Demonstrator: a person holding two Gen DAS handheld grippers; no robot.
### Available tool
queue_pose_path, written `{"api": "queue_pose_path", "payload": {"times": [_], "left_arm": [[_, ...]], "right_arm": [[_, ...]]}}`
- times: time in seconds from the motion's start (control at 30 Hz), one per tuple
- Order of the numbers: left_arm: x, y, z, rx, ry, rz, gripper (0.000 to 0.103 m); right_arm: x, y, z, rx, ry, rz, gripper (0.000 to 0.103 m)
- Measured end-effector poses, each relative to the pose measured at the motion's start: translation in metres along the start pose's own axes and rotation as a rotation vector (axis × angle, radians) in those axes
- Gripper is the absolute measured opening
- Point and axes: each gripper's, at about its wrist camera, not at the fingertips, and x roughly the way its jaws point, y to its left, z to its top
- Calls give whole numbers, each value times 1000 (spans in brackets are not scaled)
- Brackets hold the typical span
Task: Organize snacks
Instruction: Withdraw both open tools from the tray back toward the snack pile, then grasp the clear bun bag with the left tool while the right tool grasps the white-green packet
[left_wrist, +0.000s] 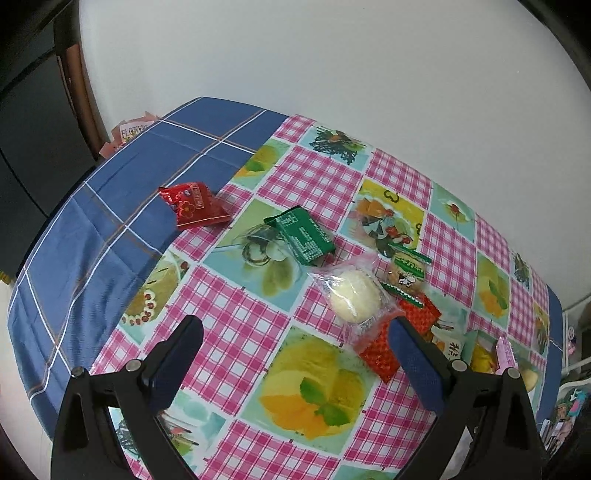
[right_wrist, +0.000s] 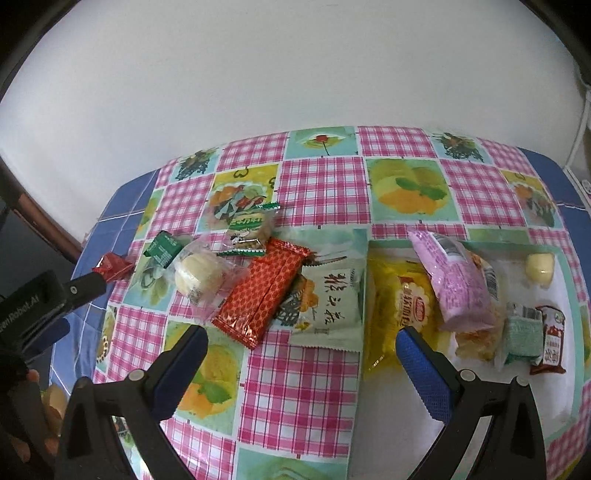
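Observation:
Snacks lie on a checked tablecloth. In the left wrist view: a small red packet, a green packet, a wrapped pale bun, a green-edged biscuit pack and a red-orange wafer pack. My left gripper is open and empty above the cloth, left of the bun. In the right wrist view my right gripper is open and empty, over the wafer pack and a pale green pouch. A white tray holds a yellow pack, a pink bag and small packets.
The table has a blue checked cloth at its left end and a white wall behind. The left gripper's body shows at the left edge of the right wrist view. A dark doorway lies at far left.

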Motion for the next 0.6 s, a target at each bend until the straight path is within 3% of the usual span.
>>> {"api": "queue_pose_path", "payload": {"times": [0.43, 0.6], "left_arm": [[43, -22, 16, 30, 58, -57, 100], [59, -23, 19, 3, 87, -69, 100]], "right_arm": [[38, -6, 18, 2, 54, -31, 102], [56, -8, 23, 13, 77, -46, 90]]}}
